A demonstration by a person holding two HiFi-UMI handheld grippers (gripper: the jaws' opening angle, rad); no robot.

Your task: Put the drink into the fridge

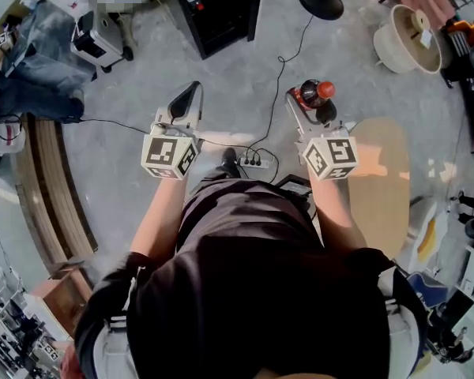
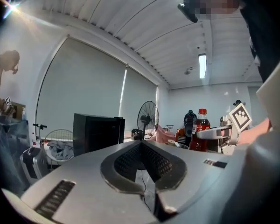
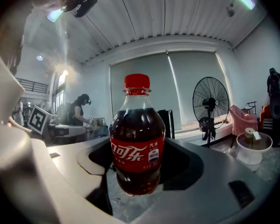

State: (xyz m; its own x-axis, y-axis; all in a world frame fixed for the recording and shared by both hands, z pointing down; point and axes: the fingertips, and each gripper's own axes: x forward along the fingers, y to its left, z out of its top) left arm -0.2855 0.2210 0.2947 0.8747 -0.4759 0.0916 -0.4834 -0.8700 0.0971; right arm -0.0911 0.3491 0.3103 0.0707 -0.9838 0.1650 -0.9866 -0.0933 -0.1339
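Right gripper [image 1: 310, 103] clamps the bottle [image 3: 136, 143] low; left gripper [image 1: 189, 93] is clenched, empty. Fridge [image 1: 221, 10] at twelve o'clock; the bottle could tip loose en route.

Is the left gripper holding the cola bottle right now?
No, the left gripper has its jaws shut on nothing, while the cola bottle is clamped in the right gripper.

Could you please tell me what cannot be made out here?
Black box-shaped fridge: cut off by the head view's top edge; door state unclear.
In the right gripper view, the red-capped plastic cola bottle hides most of it.
Red label: small print too tiny to read.
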